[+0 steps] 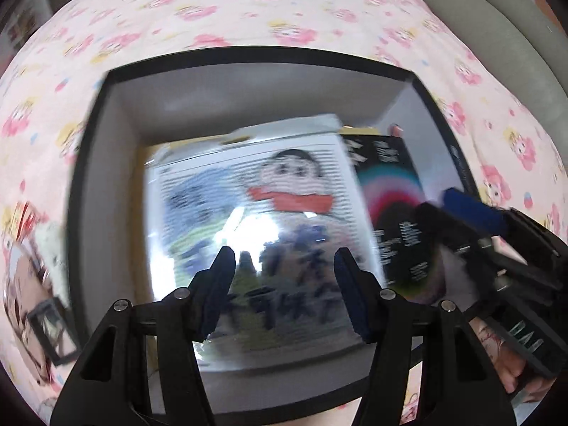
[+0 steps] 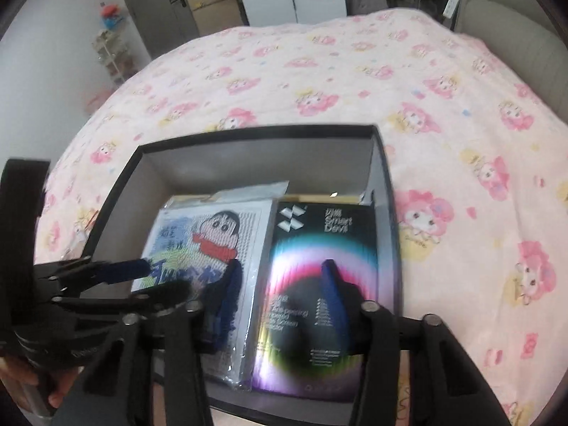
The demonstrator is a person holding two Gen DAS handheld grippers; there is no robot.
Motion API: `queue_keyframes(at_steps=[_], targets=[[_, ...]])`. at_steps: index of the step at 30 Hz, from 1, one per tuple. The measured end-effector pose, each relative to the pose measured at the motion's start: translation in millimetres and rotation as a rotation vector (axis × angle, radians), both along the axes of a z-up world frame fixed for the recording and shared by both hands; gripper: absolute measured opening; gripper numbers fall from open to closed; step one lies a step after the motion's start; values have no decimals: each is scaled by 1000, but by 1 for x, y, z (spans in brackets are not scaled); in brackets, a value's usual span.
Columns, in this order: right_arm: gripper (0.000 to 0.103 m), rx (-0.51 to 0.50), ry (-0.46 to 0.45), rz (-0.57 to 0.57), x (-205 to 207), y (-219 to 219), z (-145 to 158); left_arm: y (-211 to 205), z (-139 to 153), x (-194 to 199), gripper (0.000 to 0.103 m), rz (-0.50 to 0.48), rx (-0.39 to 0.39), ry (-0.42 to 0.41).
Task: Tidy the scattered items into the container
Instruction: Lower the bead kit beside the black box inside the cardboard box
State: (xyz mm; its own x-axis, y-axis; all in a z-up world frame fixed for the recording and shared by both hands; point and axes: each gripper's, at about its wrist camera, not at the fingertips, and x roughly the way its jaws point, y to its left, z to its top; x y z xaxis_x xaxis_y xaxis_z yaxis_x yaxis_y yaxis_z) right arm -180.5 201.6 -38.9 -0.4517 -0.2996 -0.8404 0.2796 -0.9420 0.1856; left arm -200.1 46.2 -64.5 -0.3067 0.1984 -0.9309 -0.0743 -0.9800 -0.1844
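Observation:
A black open box (image 1: pixel 88 163) (image 2: pixel 117 184) sits on the bed. Inside lie a cartoon-boy packet in clear plastic (image 1: pixel 255 213) (image 2: pixel 209 245) on the left and a black "Smart Devil" pack with a rainbow ring (image 1: pixel 394 191) (image 2: pixel 319 248) on the right. My left gripper (image 1: pixel 284 259) is open and empty, just above the cartoon packet; it also shows in the right wrist view (image 2: pixel 156 277). My right gripper (image 2: pixel 280 273) is open and empty over the seam between the two packs; it shows at the right of the left wrist view (image 1: pixel 447 209).
A pink floral bedspread (image 2: pixel 355 71) surrounds the box. A printed packet (image 1: pixel 32 284) lies on the bed left of the box. A grey headboard (image 2: pixel 514 28) stands at the right. A door and shelves stand beyond the bed.

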Motion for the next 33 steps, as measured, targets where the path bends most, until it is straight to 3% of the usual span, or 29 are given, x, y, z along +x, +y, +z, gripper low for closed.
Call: queue_keyframes(at_steps=[2,6,11,15,18,21,22,24,26,30,33], targets=[[32,12,-20,-8,-1,-7,-5,18,-6,-9,55,-25,-40,6],[32,46,3,-75,-3,-2,-6,43,-12,-15,56,-97,6,8],[32,29,24,-107,-6,3,-6,73,-17,-20,56,-162,-68,15],[33,55,-8,-86,-9,-3,-15,91,-37,-32,58,-138,-177,-2],[33,73,-16,-86,-10,-5,-18,85,-40,-33,61,-110,-181,-12],[33,80,-26,-76,-10,-9,-22,71,-47,-36,56,-61,-205,-45],[33,89,-30,-67,-10,-12,-23,64,-52,-37,50,-42,-197,-62],[33,108,-32,-53,-8,-17,-27,52,-54,-38,50,-20,-160,-86],[33,130,-31,-33,-6,-23,-28,44,-53,-38,49,-15,-184,-90],[33,122,-35,14,-16,-32,-24,19,-43,-42,49,-5,-42,-105],[34,79,-84,54,-39,-42,-19,1,-35,-56,50,41,-28,-80]])
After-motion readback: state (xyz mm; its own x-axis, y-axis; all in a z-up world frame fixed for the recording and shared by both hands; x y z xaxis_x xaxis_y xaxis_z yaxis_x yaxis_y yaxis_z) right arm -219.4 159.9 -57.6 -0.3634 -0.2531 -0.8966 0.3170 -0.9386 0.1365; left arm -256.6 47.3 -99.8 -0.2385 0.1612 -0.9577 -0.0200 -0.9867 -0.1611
